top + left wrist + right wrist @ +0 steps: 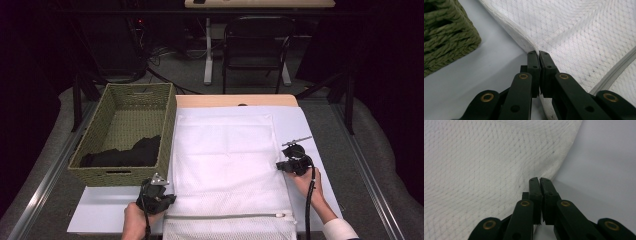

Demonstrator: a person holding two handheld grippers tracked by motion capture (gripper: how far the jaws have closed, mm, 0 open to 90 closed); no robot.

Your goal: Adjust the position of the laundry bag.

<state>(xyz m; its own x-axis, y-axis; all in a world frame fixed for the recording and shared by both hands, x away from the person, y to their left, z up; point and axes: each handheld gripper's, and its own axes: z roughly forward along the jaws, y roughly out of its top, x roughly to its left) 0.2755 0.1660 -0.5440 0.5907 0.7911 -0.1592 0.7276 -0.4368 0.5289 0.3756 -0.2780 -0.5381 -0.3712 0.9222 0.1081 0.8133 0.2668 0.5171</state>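
A white mesh laundry bag (225,160) lies flat on the table, its grey zipper (225,216) running across the near end. My left gripper (170,196) is shut on the bag's left edge near the zipper; in the left gripper view the jaws (539,53) pinch the hem of the mesh (579,32), which rises slightly at the grip. My right gripper (280,166) is shut on the bag's right edge, farther up the table. In the right gripper view the closed tips (539,180) bite the hem of the mesh (486,170).
A green woven basket (125,175) stands left of the bag, with a black garment (125,152) in its near end; its corner (444,37) sits close to my left gripper. A black chair (257,45) stands beyond the table's far edge.
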